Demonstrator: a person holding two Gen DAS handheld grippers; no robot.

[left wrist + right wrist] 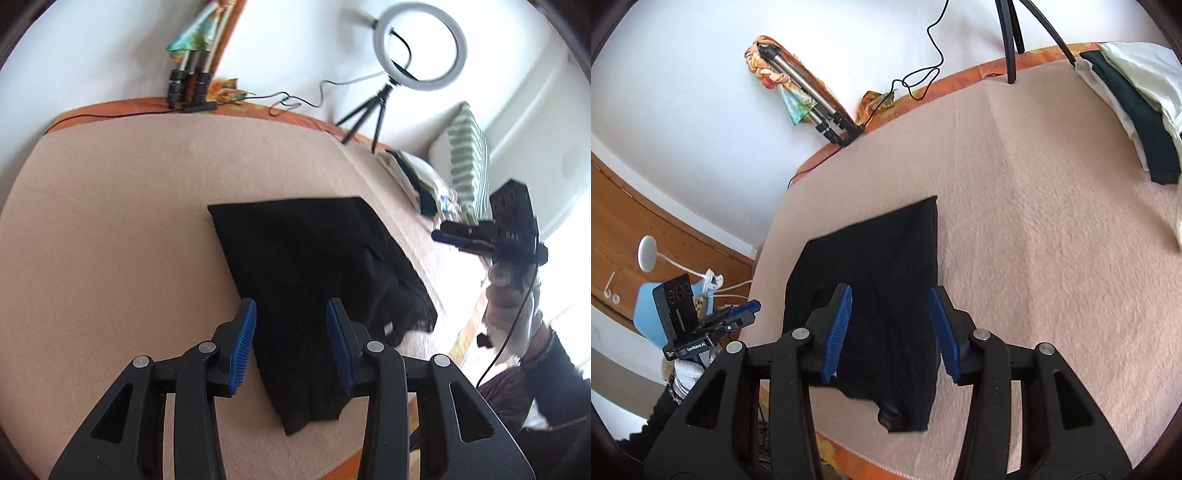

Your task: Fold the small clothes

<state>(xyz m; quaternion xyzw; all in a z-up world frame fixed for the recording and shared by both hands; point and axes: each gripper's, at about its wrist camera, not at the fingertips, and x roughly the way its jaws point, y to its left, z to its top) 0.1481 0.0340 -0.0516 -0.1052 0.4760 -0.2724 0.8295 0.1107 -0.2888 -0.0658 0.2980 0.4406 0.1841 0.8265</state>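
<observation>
Left wrist view: the left gripper (291,314) hangs with jaws wide, nothing between them, over the near part of a black garment (314,269). The garment lies folded flat on the pink blanket (110,221), close to its near edge. The right gripper (480,236) is off to the right above the blanket's edge, seen side-on; I cannot tell its opening here. A ring light (419,50) stands at the far edge.

Right wrist view: the right gripper (891,304) is wide, empty, above the garment (871,266) near the blanket's (1052,221) near edge. Folded clothes (1137,110) sit at the far right corner.
</observation>
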